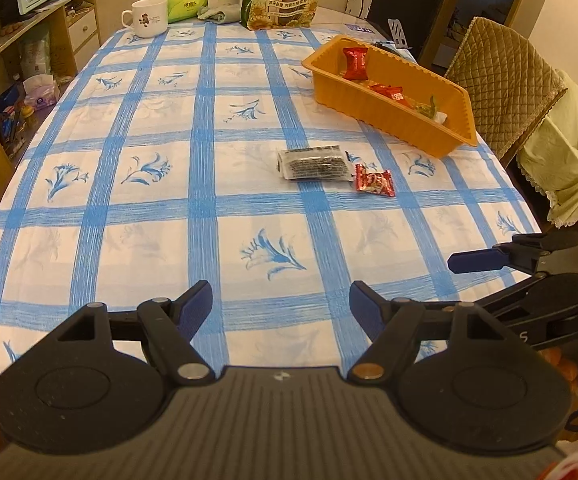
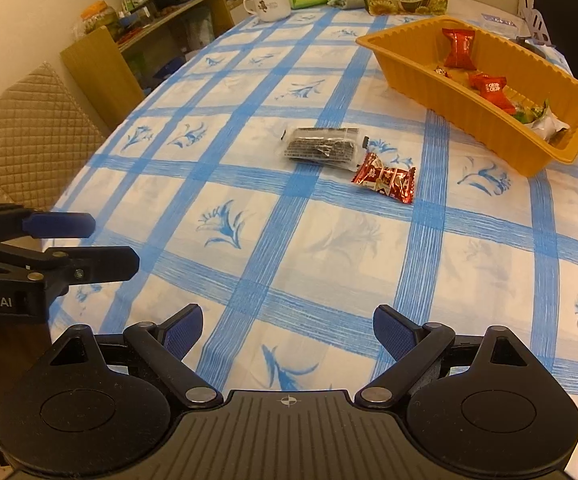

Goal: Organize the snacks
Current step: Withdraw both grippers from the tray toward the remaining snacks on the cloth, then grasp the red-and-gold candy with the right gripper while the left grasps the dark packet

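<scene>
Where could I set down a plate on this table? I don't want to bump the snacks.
Bare cloth spans the left side, between the mug and the near edge, and the strip before both open grippers. It is crowded on the right: the dark packet and red candy lie beside the orange tray.

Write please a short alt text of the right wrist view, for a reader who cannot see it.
Two loose snacks, a dark packet and a red candy, lie on a blue-checked tablecloth near an orange tray holding more candies. The right tool is open and empty in the foreground.
</scene>
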`<state>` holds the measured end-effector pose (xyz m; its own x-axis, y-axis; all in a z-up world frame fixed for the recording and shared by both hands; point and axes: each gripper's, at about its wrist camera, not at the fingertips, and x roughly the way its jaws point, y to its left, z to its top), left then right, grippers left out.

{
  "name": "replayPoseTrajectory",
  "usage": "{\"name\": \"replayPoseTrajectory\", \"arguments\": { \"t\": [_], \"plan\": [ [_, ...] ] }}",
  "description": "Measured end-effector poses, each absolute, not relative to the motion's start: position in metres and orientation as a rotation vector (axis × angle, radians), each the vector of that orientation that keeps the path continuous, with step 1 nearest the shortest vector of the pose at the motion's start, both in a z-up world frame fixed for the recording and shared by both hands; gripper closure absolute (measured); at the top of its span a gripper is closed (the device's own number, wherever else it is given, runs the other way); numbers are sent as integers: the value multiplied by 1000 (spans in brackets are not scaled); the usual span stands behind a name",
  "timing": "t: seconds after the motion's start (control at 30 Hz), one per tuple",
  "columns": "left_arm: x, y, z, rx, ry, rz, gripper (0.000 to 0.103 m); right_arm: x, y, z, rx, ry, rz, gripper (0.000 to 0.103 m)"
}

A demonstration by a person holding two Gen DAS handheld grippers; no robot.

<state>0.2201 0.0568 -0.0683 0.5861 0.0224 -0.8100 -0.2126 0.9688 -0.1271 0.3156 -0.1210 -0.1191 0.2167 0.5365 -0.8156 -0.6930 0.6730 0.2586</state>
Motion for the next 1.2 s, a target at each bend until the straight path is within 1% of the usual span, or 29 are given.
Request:
{"name": "replayPoseTrajectory", "arguments": {
  "t": [0.53,0.77,0.93,0.97,1.0,1.07,1.13,1.2],
  "plan": [
    [256,83,-81,-180,942,92,30,347,-98,-135,-204,1046,792,11],
    [280,87,-90,-148,947,59,30,374,-98,-136,-208,985,777,11],
    [300,87,-96,-124,954,38,30,389,-99,-136,-239,903,804,12],
    [304,87,-98,-120,956,34,30,391,-99,-136,-252,886,813,13],
    [307,87,-99,-116,958,30,30,393,-98,-137,-267,872,828,20],
    [314,86,-102,-110,963,24,30,398,-95,-139,-287,856,862,28],
    [320,85,-104,-107,968,19,30,404,-91,-141,-306,837,881,29],
    [326,85,-105,-103,969,15,30,408,-88,-142,-326,813,901,34]
  ]
}}
